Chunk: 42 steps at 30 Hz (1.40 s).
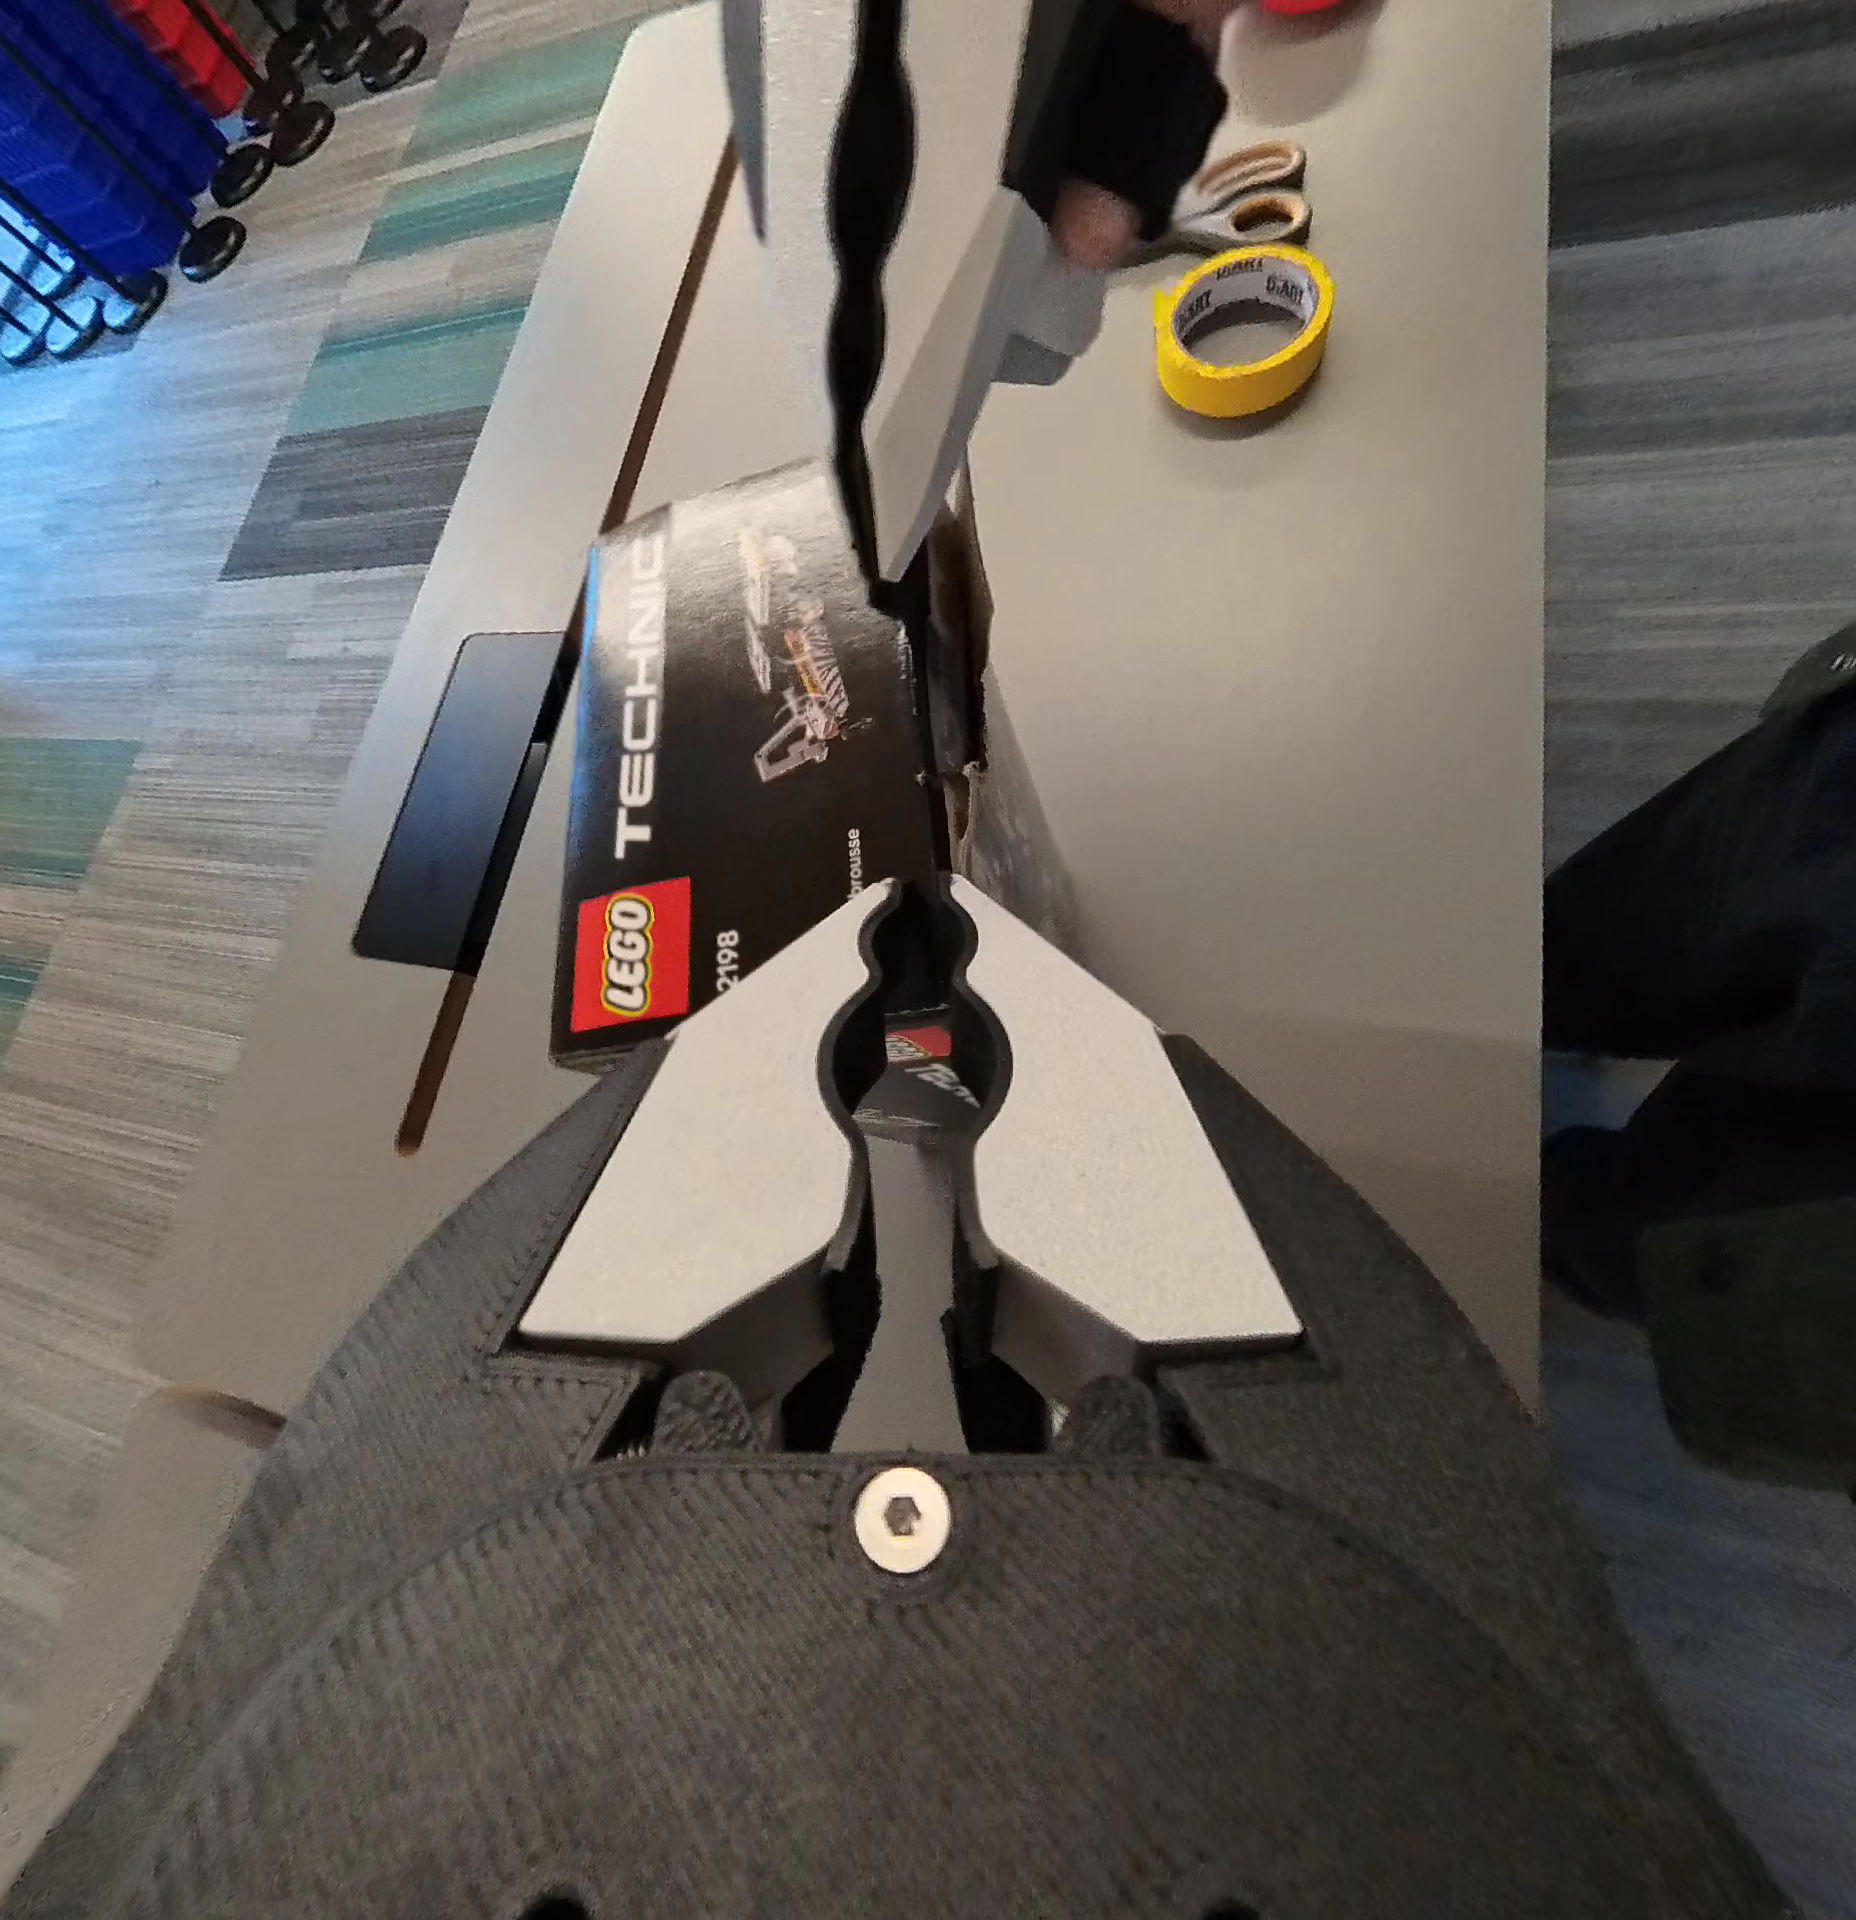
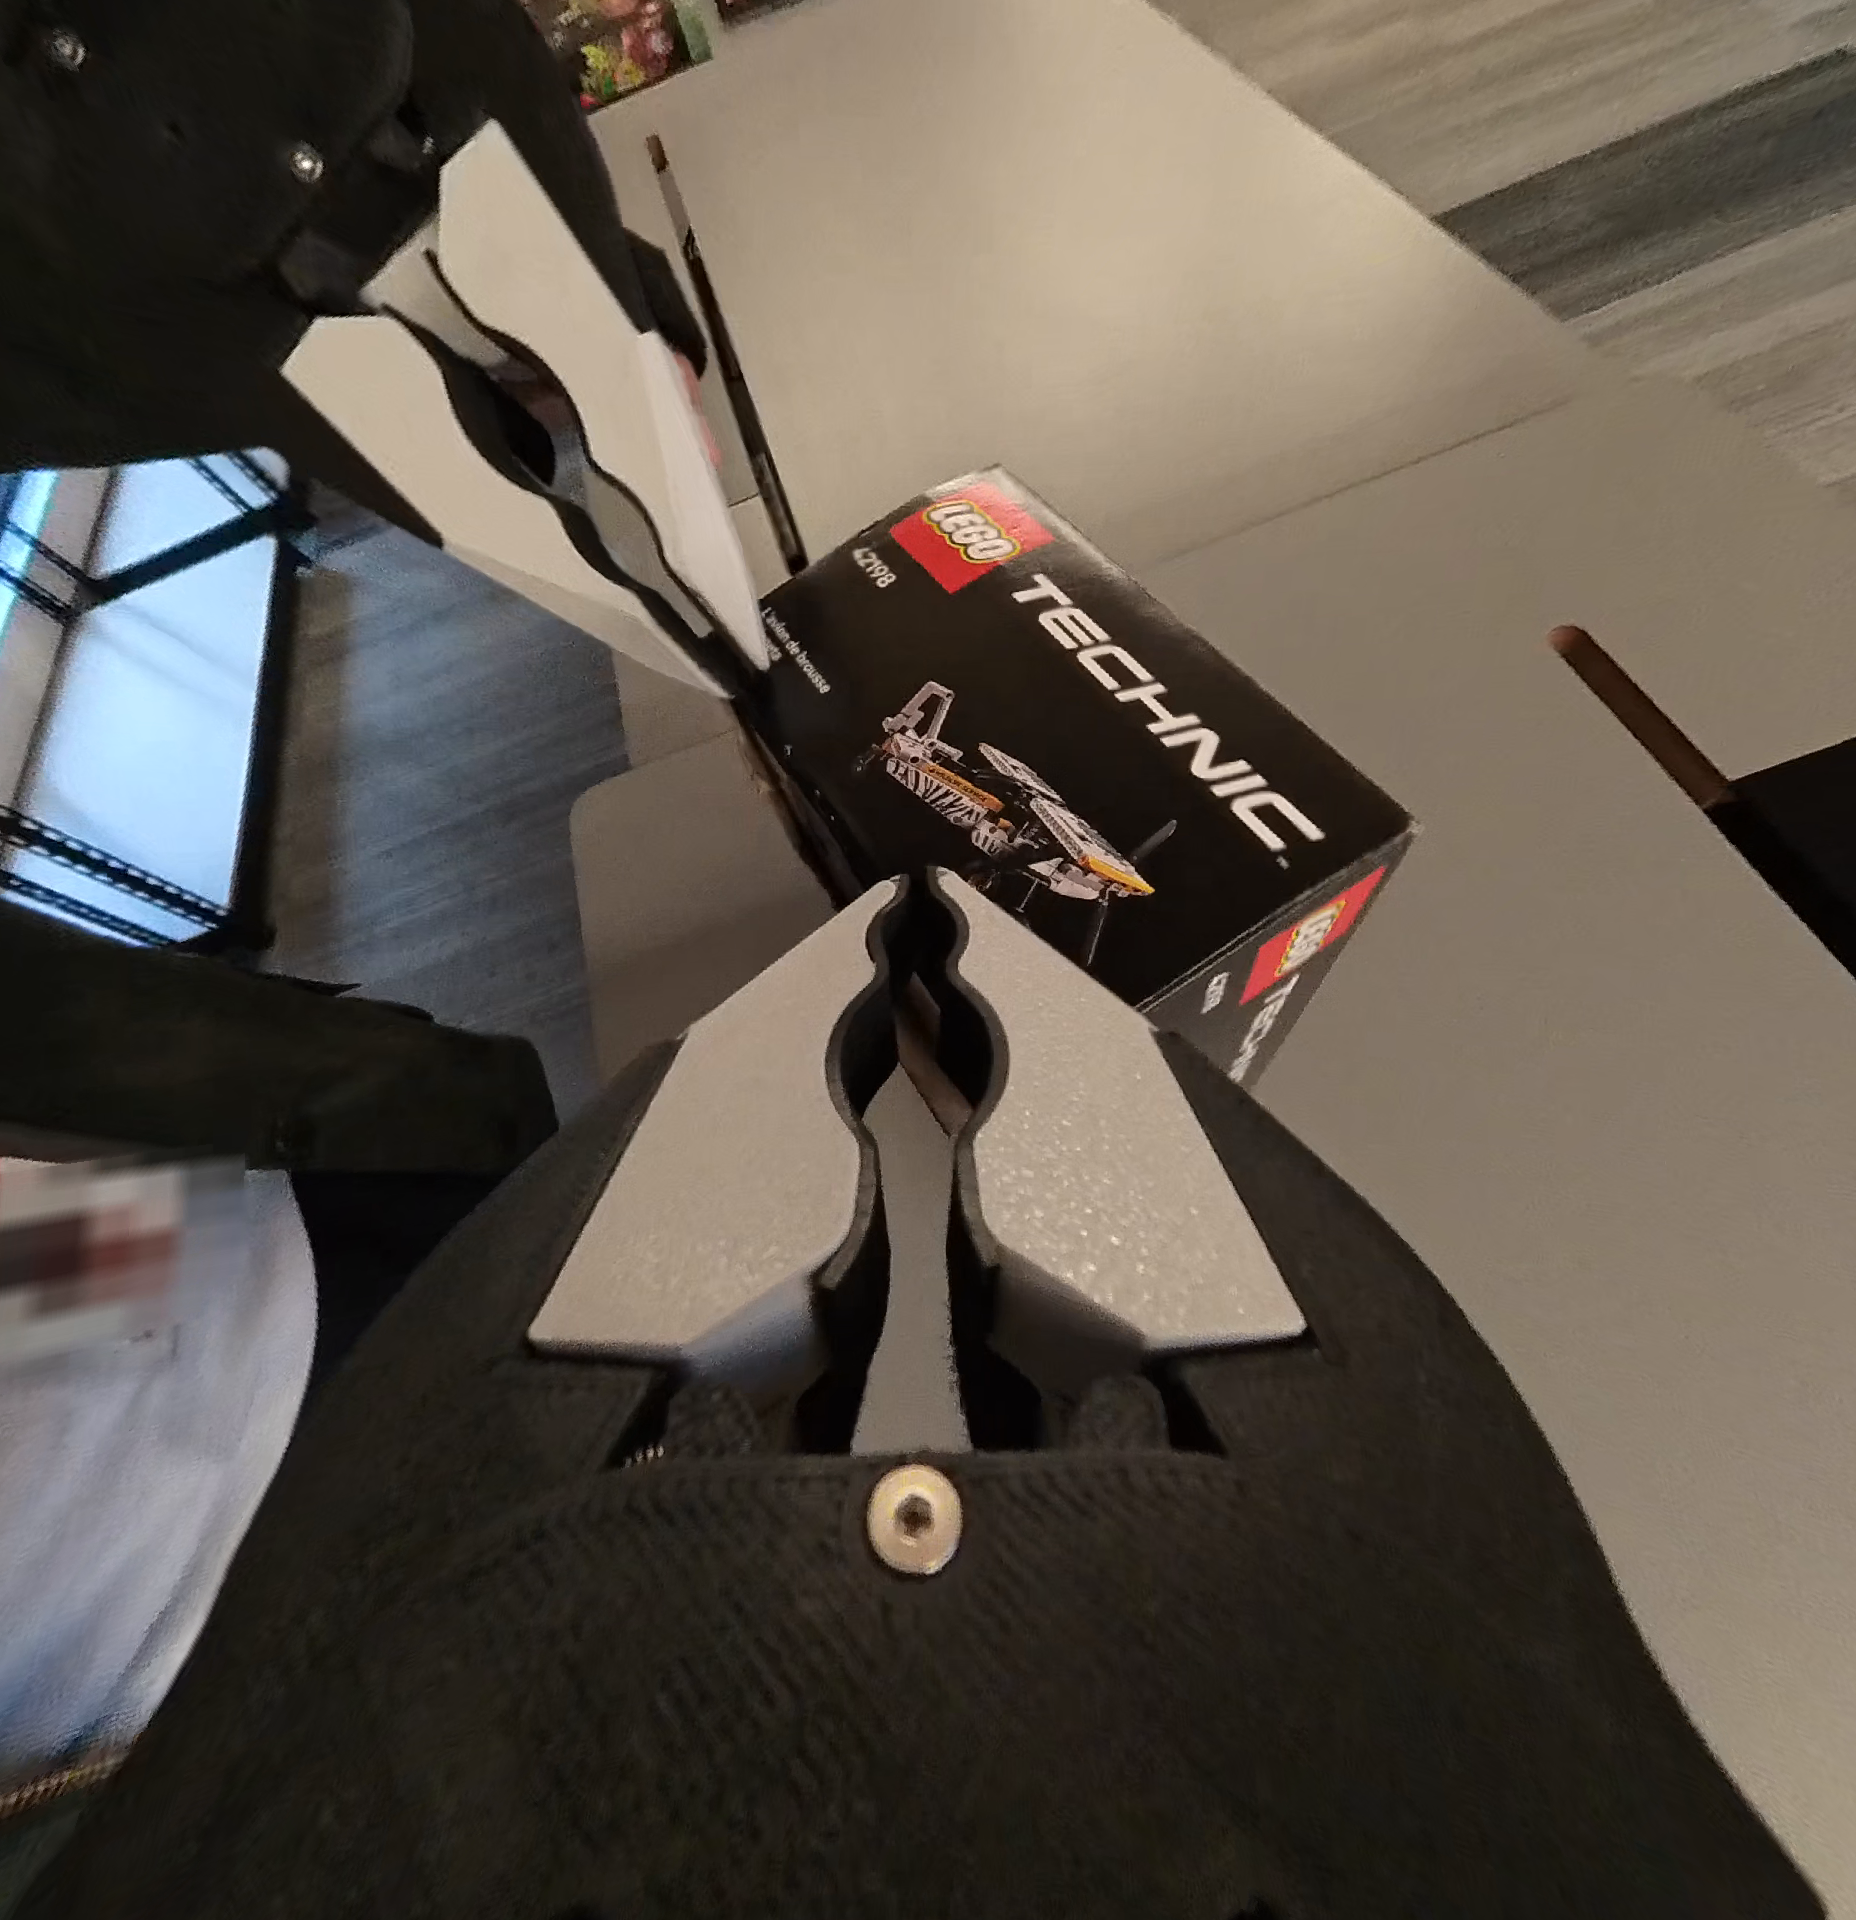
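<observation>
On the grey table (image 1: 1267, 727), we clench both grippers, left (image 1: 916, 896) and right (image 2: 919, 888), on one torn edge of the black toy box (image 2: 1090, 748), from opposite ends.

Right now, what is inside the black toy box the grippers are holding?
The black toy box stands opened along one edge, showing torn brown cardboard. The left gripper and right gripper pinch that flap edge. The interior is dark; contents cannot be seen.

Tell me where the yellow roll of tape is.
In the left wrist view, the yellow roll of tape lies flat on the grey table, upper right, beside the grey-handled scissors.
</observation>
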Tool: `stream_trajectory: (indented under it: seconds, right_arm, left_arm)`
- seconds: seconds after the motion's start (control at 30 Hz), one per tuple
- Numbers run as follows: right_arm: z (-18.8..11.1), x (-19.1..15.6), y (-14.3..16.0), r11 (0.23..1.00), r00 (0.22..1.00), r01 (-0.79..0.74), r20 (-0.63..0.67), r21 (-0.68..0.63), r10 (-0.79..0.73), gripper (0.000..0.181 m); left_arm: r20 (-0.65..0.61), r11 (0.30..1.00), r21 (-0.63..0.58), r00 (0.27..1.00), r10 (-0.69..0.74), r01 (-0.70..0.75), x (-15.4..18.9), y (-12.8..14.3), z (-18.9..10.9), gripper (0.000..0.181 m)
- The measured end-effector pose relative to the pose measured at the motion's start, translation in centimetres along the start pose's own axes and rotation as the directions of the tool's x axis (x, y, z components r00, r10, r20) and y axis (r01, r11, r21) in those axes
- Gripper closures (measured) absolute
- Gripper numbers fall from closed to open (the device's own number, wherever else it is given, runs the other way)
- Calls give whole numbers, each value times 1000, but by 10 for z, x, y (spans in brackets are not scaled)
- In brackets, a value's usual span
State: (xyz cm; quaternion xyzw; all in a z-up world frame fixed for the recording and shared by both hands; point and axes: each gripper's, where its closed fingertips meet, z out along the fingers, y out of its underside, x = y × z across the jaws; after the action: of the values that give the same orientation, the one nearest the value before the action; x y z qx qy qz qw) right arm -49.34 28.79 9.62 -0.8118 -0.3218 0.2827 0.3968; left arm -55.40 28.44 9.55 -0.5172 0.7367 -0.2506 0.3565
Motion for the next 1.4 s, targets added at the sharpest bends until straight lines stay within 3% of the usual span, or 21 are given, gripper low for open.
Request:
stream_trajectory:
  seconds: [0.1,0.17,0.27,0.33,0.43,0.6,0.7,0.8,1.0,1.23,1.33,1.4]
  right_arm:
    - [-8,-7,-4,993,993,113,11,37,-114,177]
    - [-18,-8,-9,981,985,170,11,88,-172,145]
    - [-20,-5,-3,950,950,313,-12,-2,-313,133]
    - [-12,-2,-3,903,903,426,-42,-62,-428,131]
    - [-3,8,4,829,835,532,-60,-171,-547,144]
    - [0,8,1,895,899,429,-40,-126,-436,154]
    - [-1,3,6,886,888,451,-48,-106,-458,156]
    - [-2,1,8,893,891,441,-77,-84,-447,158]
    - [-3,-1,9,897,892,441,-103,-27,-441,163]
    - [-2,-3,7,919,920,386,-107,77,-378,166]
    - [-1,-2,6,905,901,423,-125,40,-416,165]
    - [-1,-2,6,915,915,395,-124,82,-384,165]
  left_arm:
    - [1,997,25,997,-74,74,-9,3,-2,178]
    - [-16,997,27,997,-77,78,-10,4,-3,178]
    - [-21,999,23,999,-48,48,-9,5,-4,178]
    - [-21,999,22,999,-30,30,-10,5,-4,178]
    - [-23,1000,16,1000,-8,8,-13,6,-4,178]
    - [-15,999,5,999,-49,49,-17,7,-6,176]
    - [-35,991,64,993,-112,114,-13,0,-7,159]
    - [33,999,34,999,-28,26,-14,7,-3,153]
    - [82,994,5,991,110,-110,-6,5,2,164]
    - [34,986,149,997,-76,70,-10,6,-1,172]
    - [46,990,142,999,10,-16,-11,8,-2,171]
    - [50,990,136,998,34,-41,-11,7,-1,172]
